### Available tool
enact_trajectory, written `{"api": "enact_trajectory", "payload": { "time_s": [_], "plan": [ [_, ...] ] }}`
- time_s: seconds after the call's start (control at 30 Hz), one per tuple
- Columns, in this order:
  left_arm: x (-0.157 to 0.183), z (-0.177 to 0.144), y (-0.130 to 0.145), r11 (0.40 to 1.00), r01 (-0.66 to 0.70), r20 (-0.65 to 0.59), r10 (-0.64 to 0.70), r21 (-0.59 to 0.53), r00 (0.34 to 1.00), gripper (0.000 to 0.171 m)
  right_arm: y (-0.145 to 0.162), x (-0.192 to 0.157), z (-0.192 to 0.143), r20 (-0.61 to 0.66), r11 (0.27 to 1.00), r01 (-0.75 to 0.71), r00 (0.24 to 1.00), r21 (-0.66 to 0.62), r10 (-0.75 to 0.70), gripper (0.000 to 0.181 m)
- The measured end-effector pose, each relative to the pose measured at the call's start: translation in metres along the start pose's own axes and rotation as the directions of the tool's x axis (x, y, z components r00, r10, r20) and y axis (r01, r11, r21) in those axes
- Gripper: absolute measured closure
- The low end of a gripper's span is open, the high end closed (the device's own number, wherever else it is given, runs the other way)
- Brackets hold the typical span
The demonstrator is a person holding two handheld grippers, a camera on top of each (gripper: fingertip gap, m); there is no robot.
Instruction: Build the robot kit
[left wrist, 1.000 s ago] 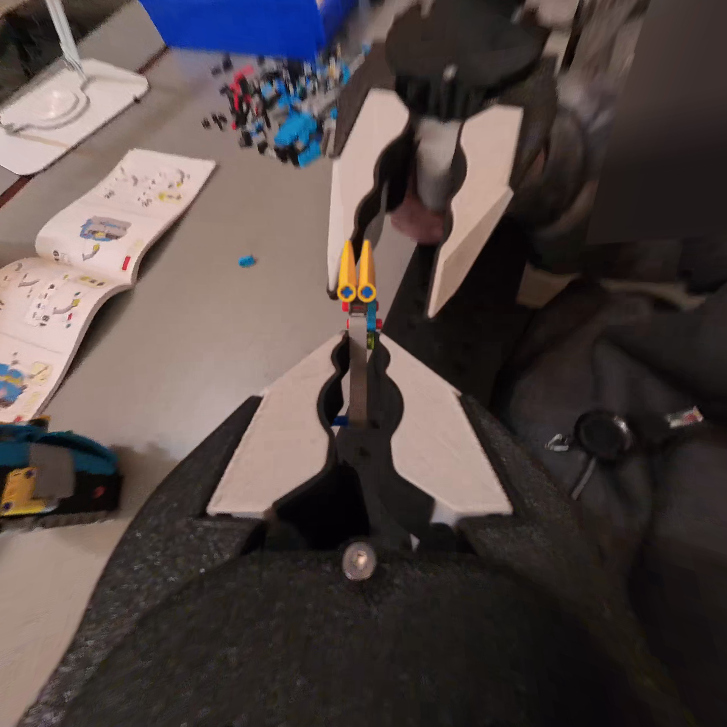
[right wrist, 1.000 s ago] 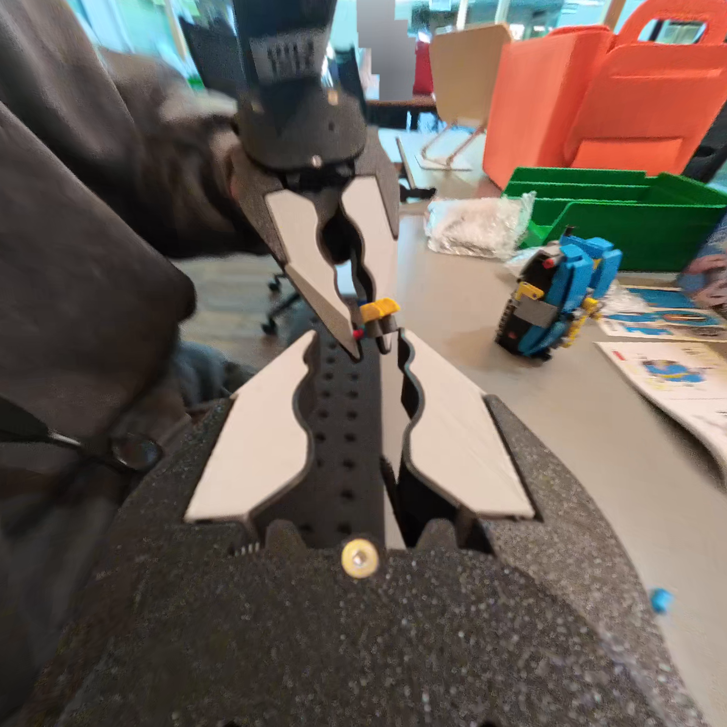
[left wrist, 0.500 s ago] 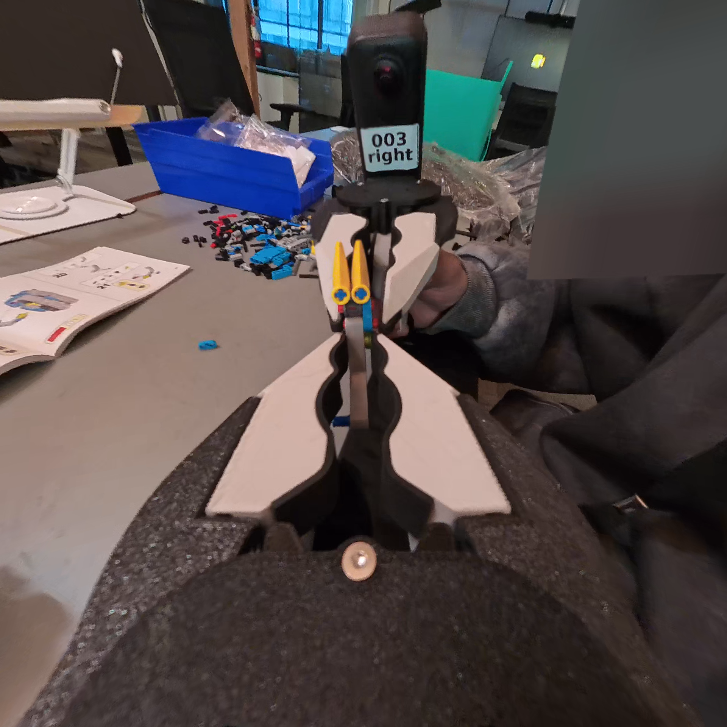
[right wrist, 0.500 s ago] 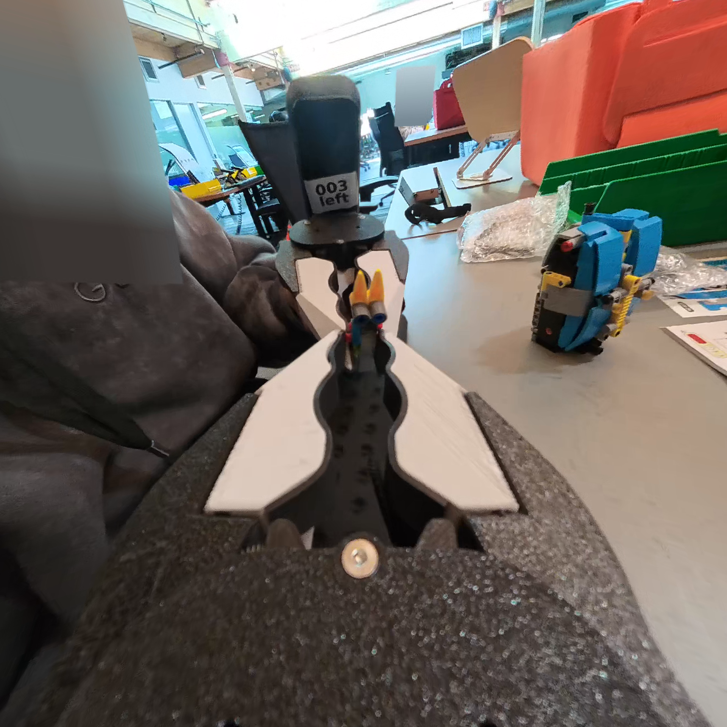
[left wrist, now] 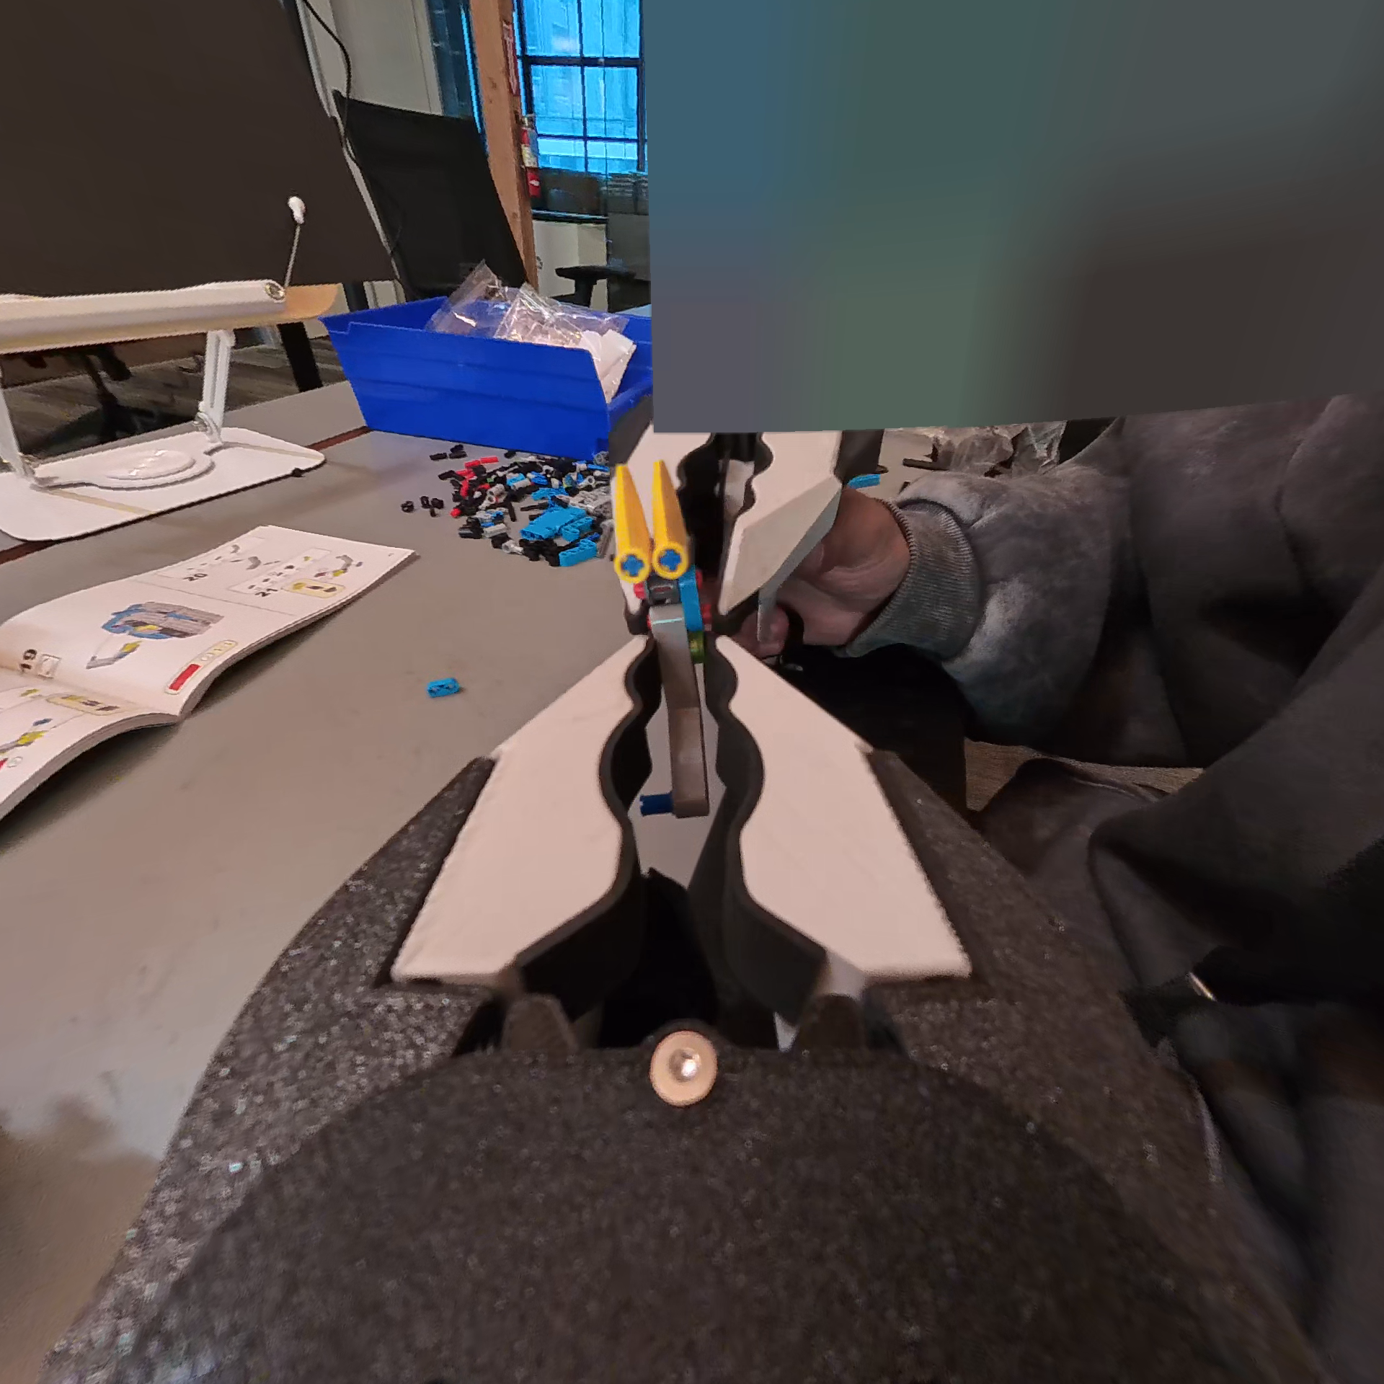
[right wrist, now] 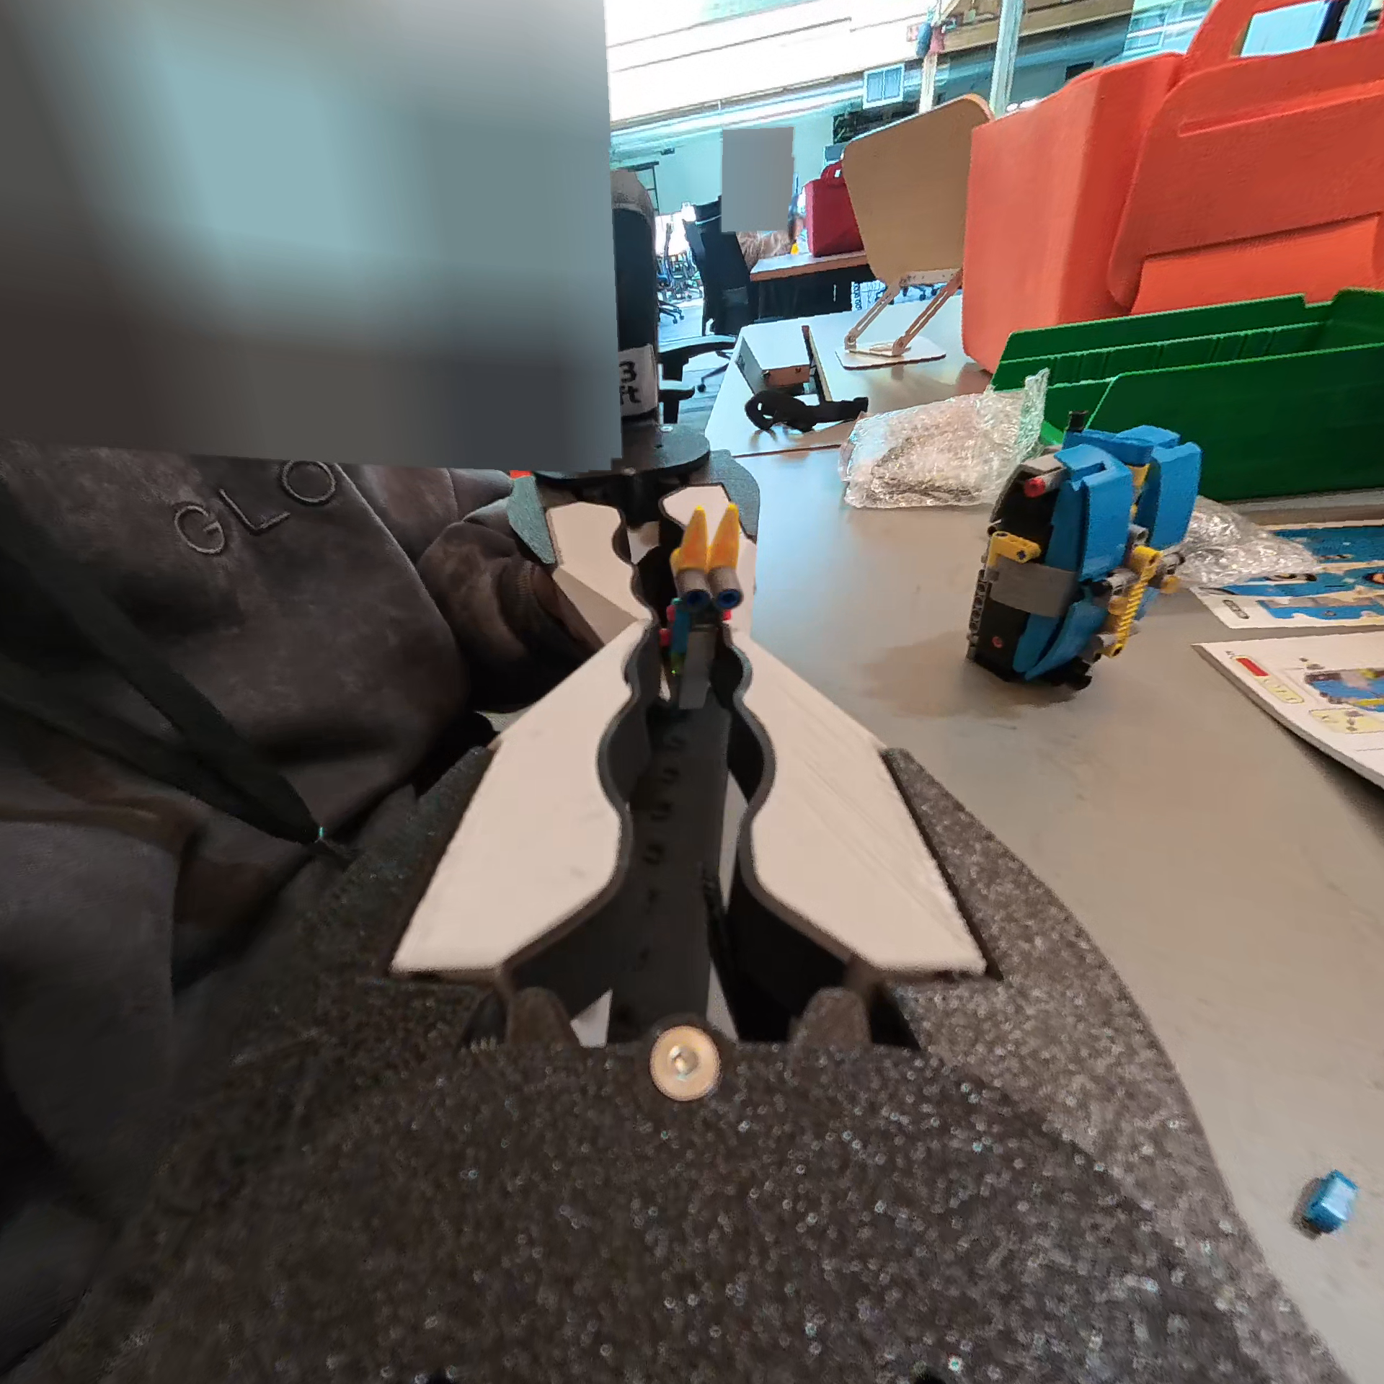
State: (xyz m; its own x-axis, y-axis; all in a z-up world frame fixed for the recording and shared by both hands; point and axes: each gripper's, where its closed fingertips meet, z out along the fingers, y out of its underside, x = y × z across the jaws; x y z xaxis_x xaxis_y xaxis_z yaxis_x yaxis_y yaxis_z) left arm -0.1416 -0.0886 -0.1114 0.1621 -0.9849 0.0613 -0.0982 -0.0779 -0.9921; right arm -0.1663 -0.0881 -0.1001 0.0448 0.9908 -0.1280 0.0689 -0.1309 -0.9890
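Note:
My left gripper is shut on a small brick assembly: a grey beam with red and blue bits and two yellow pointed pieces standing up from it. The right gripper's white fingers meet it from the far side, held by a hand in a grey sleeve. In the right wrist view my right gripper is closed to a narrow gap on the assembly's other grey end, and the yellow pieces stand just beyond. The left gripper's fingers face it. Both hold the assembly in the air beside the table edge.
On the grey table: an open instruction booklet, a pile of loose bricks, a blue bin, a stray blue piece and a white stand. Opposite: a blue and black brick model, a green bin and plastic bags. My left and right fingertips are right by each other.
A second ago the right gripper was open and both views pointed down. Both grippers have tipped up level. The right gripper has closed on the assembly and the two now sit closer together.

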Motion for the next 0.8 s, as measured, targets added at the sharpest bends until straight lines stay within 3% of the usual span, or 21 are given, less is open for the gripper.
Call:
{"api": "enact_trajectory", "payload": {
  "time_s": [0.3, 0.4, 0.5, 0.6, 0.67, 0.8],
  "plan": [
    [-0.008, 0.003, 0.0, 0.999, -0.034, 0.073, 0.034, 0.003, 0.997, 0.162, 0.0, 0.008, -0.001, -0.05, 0.999, 0.042, 0.998, -0.007, -0.042, 0.168],
    [-0.012, 0.002, -0.001, 1.0, -0.017, 0.074, 0.016, 0.013, 0.997, 0.161, -0.002, 0.01, -0.001, -0.041, 1.0, -0.002, 0.999, 0.012, 0.002, 0.167],
    [-0.024, 0.006, 0.004, 0.999, -0.04, 0.163, 0.045, -0.034, 0.986, 0.161, 0.0, 0.021, -0.004, -0.146, 1.0, 0.008, 0.989, -0.009, -0.009, 0.168],
    [-0.041, 0.006, 0.01, 0.99, -0.096, 0.303, 0.122, -0.1, 0.945, 0.161, 0.004, 0.041, -0.013, -0.334, 0.999, -0.022, 0.942, -0.028, 0.011, 0.159],
    [-0.048, 0.005, 0.011, 0.986, -0.111, 0.364, 0.149, -0.122, 0.919, 0.161, -0.001, 0.046, -0.019, -0.434, 1.0, 0.001, 0.901, -0.011, -0.006, 0.177],
    [-0.056, 0.005, 0.015, 0.988, -0.072, 0.394, 0.121, -0.137, 0.911, 0.161, 0.005, 0.041, -0.006, -0.455, 0.995, 0.053, 0.886, -0.089, -0.088, 0.181]
  ]
}}
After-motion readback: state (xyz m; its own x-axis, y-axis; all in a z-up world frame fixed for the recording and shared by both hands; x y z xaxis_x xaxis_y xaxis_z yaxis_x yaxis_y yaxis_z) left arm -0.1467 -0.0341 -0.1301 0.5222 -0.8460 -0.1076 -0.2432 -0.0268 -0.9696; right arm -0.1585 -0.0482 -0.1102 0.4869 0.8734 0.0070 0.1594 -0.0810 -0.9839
